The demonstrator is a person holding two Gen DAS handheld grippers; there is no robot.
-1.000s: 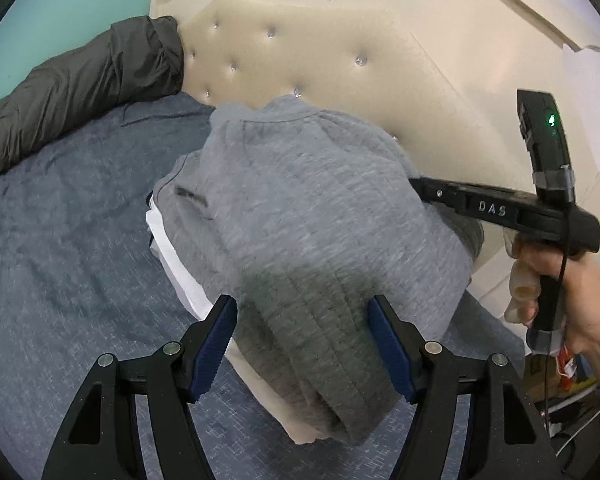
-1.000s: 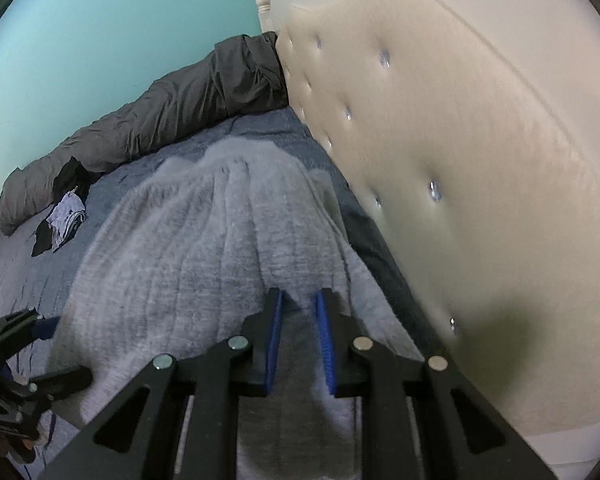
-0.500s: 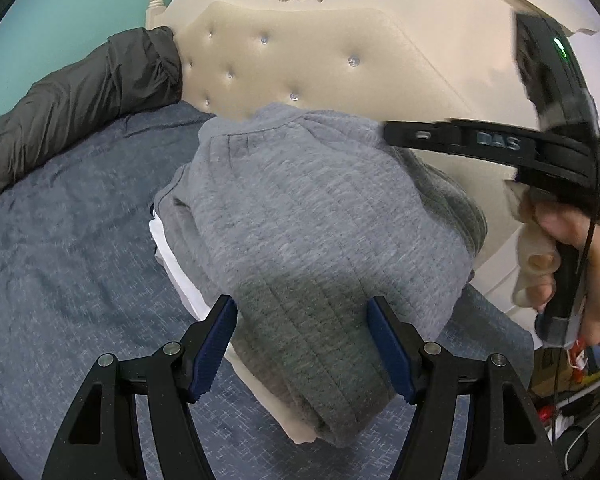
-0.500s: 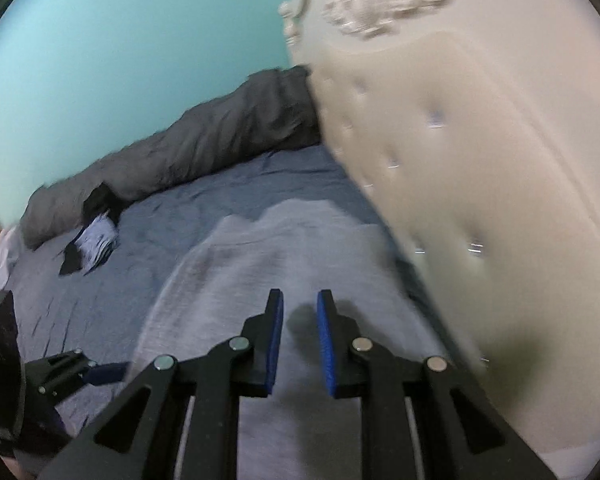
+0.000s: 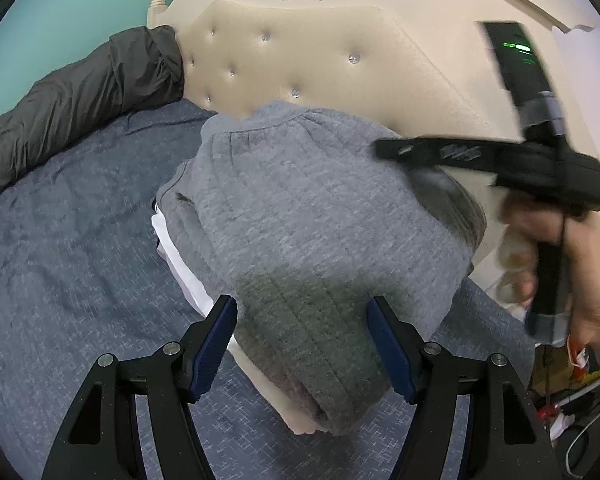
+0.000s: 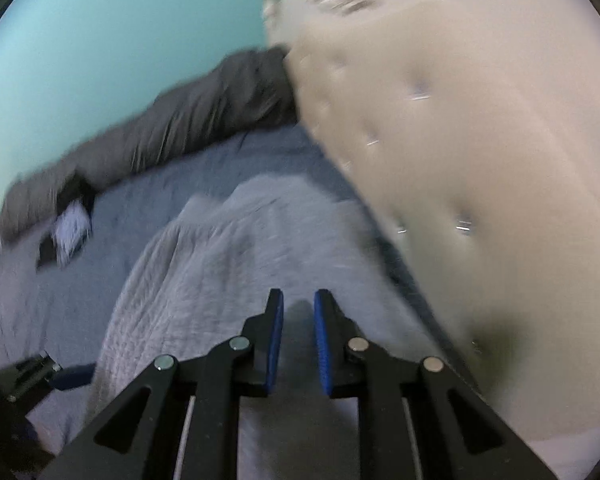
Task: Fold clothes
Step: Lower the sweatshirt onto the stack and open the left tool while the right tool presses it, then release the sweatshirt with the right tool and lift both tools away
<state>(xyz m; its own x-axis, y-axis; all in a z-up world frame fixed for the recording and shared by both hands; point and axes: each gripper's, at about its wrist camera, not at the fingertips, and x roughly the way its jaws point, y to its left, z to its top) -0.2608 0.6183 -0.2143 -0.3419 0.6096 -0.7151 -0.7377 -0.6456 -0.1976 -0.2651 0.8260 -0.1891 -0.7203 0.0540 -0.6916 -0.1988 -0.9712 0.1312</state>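
The right hand-held gripper (image 6: 297, 322) has lifted up off the grey sweater (image 5: 308, 216). A second ago its blue pads (image 6: 275, 340) sat right down on the cloth, and now they hang above it, closing a little with nothing between them. The person's hand (image 5: 572, 264) has gone up too.

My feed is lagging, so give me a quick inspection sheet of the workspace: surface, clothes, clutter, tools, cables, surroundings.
Surface: bed with blue-grey cover.
Job's things: folded grey sweater on top of a white garment, near the headboard.
Clutter: rolled dark duvet along the wall; small dark and white items on the bed, too blurred to name.
Tools: left tool open, its fingers apart on either side of the sweater's near end; right tool over the sweater, jaws closing, nothing between them.
Cables: thin cords by the bedside.
Surroundings: cream tufted headboard, teal wall.
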